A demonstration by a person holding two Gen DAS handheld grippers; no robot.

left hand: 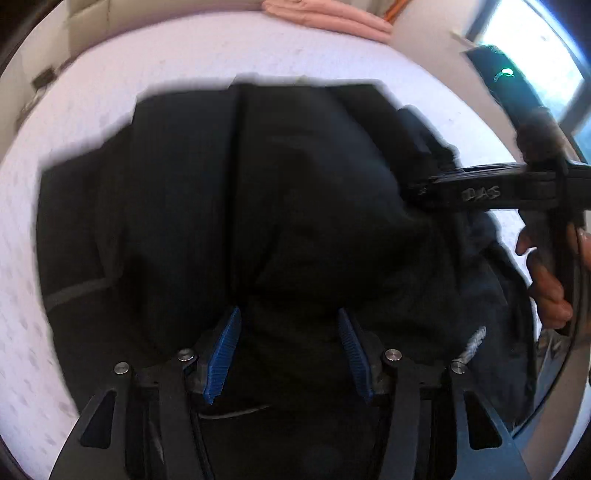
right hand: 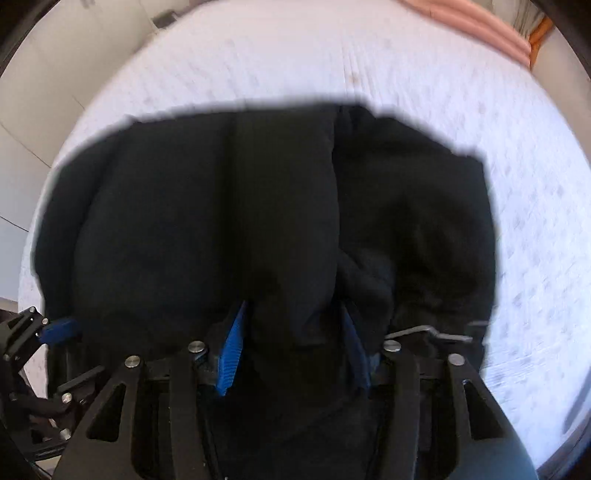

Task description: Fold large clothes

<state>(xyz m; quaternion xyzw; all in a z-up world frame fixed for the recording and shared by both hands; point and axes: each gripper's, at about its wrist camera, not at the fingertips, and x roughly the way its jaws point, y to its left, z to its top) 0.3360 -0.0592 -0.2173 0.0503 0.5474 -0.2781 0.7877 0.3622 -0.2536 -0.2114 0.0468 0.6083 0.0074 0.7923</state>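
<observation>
A large black garment (left hand: 258,203) lies bunched on a white bed (left hand: 92,110). My left gripper (left hand: 288,332) has blue pads (left hand: 225,350) set apart, with a thick fold of the black cloth between them. In the right wrist view the same garment (right hand: 258,206) fills the middle. My right gripper (right hand: 295,332) also has its blue pads (right hand: 232,354) apart with black cloth bunched between them. The right gripper shows in the left wrist view (left hand: 480,192) at the right, held by a hand. The left gripper shows at the left edge of the right wrist view (right hand: 55,332).
A folded pink cloth (left hand: 325,18) lies at the far end of the bed, also seen in the right wrist view (right hand: 480,26). A bright window (left hand: 535,48) is at the upper right. White cabinets (right hand: 55,74) stand beside the bed.
</observation>
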